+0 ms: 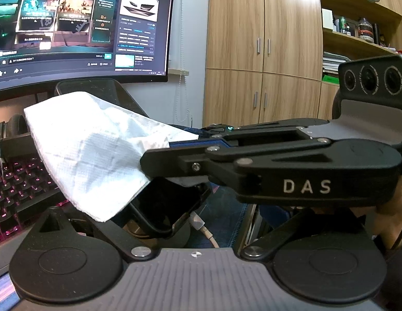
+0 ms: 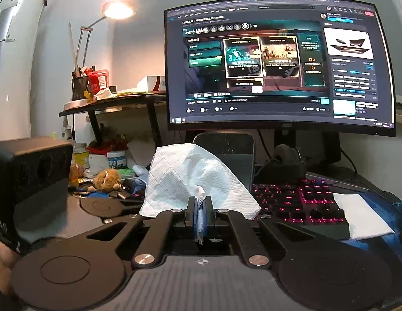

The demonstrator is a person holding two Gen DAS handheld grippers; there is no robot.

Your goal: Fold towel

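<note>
The towel is a white, quilted paper sheet (image 1: 92,150), crumpled and partly doubled over, held in the air in front of the monitor. My right gripper (image 1: 151,162) reaches in from the right, marked DAS, and is shut on the sheet's right corner. In the right wrist view the sheet (image 2: 195,178) rises like a tent from the blue pads (image 2: 194,215) of the right gripper (image 2: 200,213), with a strip pinched between them. My left gripper (image 1: 185,215) is open wide below the sheet with nothing in it. Its camera housing (image 2: 32,176) shows at the left, held by a hand.
A curved monitor (image 2: 278,64) stands behind a keyboard with pink backlight (image 2: 299,204). A second white sheet (image 2: 361,217) lies flat right of the keyboard. A black phone on a stand (image 1: 162,207) is under the towel. Desk clutter (image 2: 107,178) lies left, wooden cabinets (image 1: 260,51) right.
</note>
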